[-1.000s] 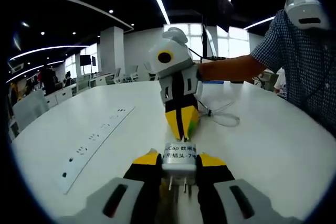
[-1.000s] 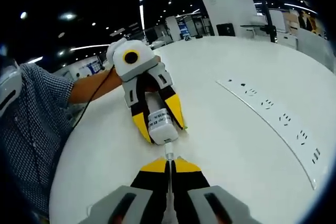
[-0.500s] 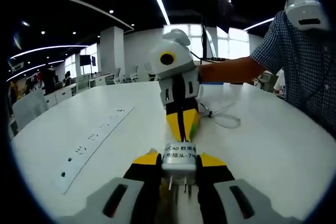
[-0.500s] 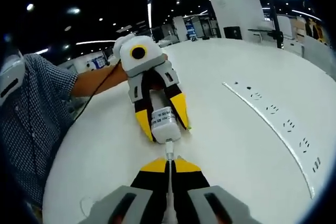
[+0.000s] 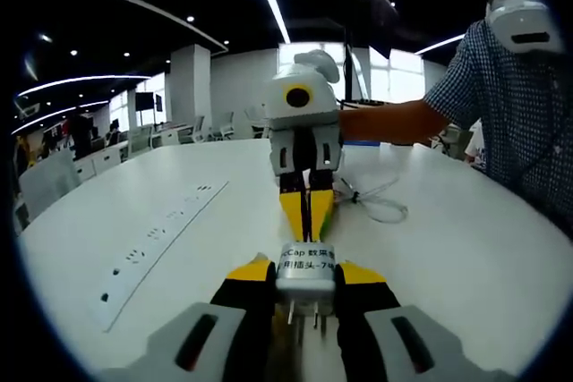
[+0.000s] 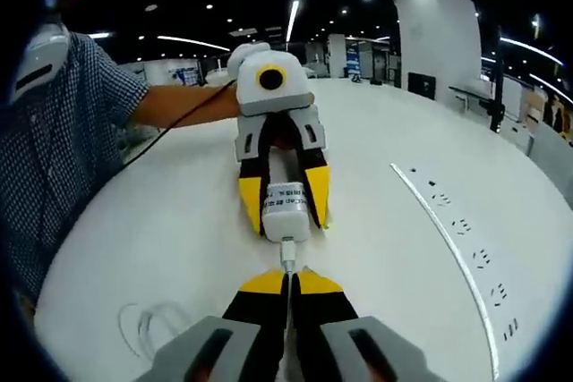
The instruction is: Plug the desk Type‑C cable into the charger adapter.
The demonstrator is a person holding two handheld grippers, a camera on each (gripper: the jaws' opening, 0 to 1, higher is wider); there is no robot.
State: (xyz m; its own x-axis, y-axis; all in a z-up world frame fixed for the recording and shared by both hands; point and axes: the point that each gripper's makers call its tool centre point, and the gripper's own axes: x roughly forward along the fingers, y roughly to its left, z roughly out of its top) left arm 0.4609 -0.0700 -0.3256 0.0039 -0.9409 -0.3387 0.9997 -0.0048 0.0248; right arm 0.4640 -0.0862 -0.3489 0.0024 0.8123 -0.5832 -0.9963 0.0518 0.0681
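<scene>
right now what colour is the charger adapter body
White, with dark printed text on its label. The charger adapter shows best in the right gripper view.

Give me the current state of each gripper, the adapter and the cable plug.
Left gripper: shut on the charger adapter.
Right gripper: shut on the Type-C cable.
Charger adapter: held, prongs toward the camera.
Type-C cable: plug at the adapter's port; full seating unclear.
</scene>
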